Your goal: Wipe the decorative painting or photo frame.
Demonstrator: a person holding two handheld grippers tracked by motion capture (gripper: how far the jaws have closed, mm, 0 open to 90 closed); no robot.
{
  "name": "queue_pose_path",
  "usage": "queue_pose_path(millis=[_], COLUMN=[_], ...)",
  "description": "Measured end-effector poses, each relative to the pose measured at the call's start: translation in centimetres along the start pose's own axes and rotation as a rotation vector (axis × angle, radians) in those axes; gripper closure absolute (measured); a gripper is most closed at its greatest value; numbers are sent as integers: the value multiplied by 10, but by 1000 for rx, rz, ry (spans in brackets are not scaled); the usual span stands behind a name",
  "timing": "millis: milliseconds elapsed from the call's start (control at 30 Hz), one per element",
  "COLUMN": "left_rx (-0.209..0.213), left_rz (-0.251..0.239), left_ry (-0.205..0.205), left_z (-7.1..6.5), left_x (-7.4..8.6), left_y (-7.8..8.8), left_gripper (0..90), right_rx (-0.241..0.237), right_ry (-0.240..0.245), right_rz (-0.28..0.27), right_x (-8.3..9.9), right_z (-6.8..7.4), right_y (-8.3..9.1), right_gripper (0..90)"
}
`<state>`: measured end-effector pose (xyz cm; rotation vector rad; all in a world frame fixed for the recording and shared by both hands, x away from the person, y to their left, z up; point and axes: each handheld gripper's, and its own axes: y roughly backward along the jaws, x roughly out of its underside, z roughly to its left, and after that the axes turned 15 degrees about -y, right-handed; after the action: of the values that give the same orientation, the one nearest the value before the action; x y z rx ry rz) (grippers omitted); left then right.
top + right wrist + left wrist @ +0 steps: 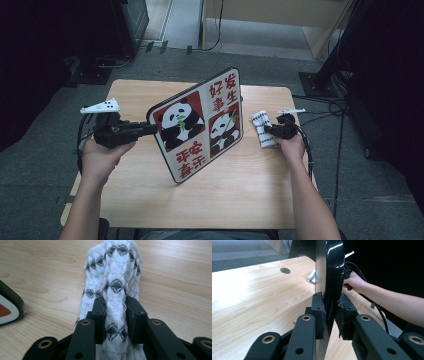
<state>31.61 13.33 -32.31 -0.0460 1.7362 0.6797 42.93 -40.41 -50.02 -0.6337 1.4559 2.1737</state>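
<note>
Upright, panda board [200, 125] reading 好发事生, 平安喜乐, left tongs [150, 129] clamping

light wooden table [150, 200]; a white patterned cloth [261, 128] lies on it

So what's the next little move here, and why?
Probably lift the cloth off the table toward the board. The left gripper clamps the board's edge and holds it upright, while the right gripper's jaws sit around the bunched cloth, so wiping looks likely.
</note>
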Motion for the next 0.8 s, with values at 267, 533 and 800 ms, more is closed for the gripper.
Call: queue_pose_path(millis=[267, 533, 800], left_rx=[-20, -40, -86], left_rz=[36, 36, 51], left_ry=[-16, -1, -10], left_z=[-3, 0, 0], left_x=[0, 1, 3], left_y=[-5, -5, -6], left_gripper=[751, 647, 525], right_rx=[-22, -43, -60], right_ry=[-65, -24, 0], right_rz=[6, -22, -28], right_x=[-8, -10, -5], right_z=[0, 11, 21], right_y=[16, 33, 47], right_gripper=[515, 480, 468])
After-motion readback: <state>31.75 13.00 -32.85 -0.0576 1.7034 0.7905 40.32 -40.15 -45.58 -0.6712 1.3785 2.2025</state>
